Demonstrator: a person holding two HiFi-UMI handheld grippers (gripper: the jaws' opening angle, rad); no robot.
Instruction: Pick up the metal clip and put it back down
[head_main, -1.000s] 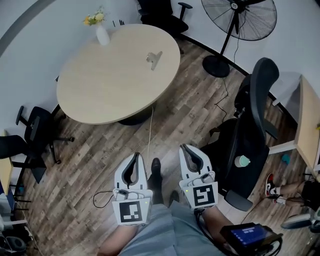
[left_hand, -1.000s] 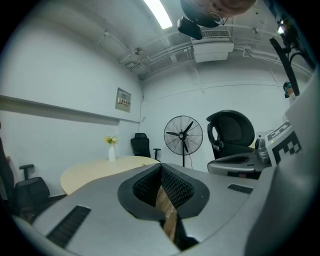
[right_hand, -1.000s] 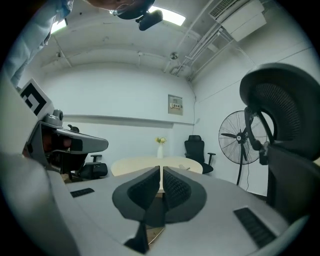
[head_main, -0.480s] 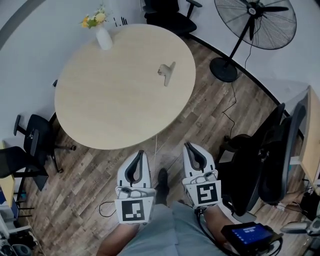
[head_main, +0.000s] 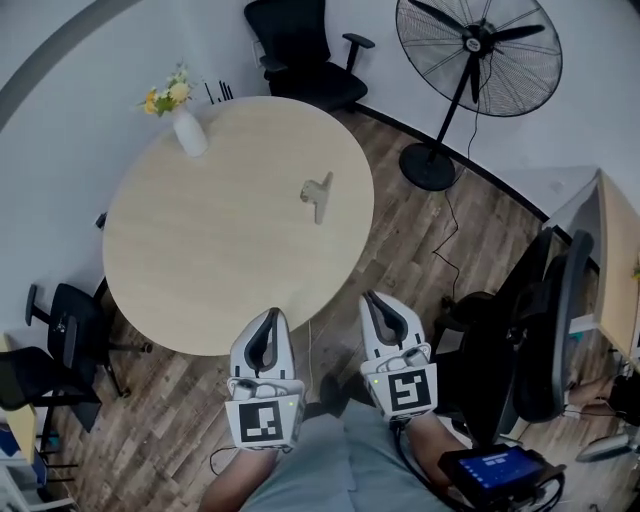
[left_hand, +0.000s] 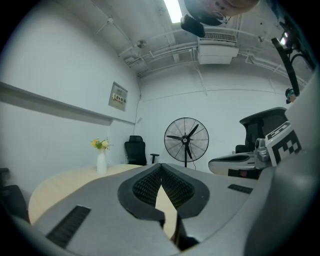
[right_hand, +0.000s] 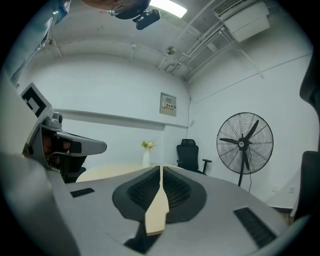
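Metal clip (head_main: 316, 193) is lying on the right half of the round bench (head_main: 200, 250), not far in from the right rim and untouched. Nothing else is sitting near it; the flower vase (head_main: 188, 132) is standing well apart at the far left edge. The clip is small in the head view, and its long axis seems to be running roughly toward the person, wide end farther off.

It is lying straight ahead of both grippers, between their lines. Left gripper (head_main: 272, 313) is reaching just over the near rim. Right gripper (head_main: 369, 296) is hanging beside the rim over the wood floor (head_main: 420, 250), probably a touch nearer to the clip. Both are pointing about level at the bench, jaws pressed together, carrying nothing. Neither gripper view is showing the clip, only the bench top past the jaws.

Versus a second ago: the bench was well ahead with floor in between, and now the grippers are arriving at its edge. The clip is sitting in the same spot on the bench. Pickup is not yet started.
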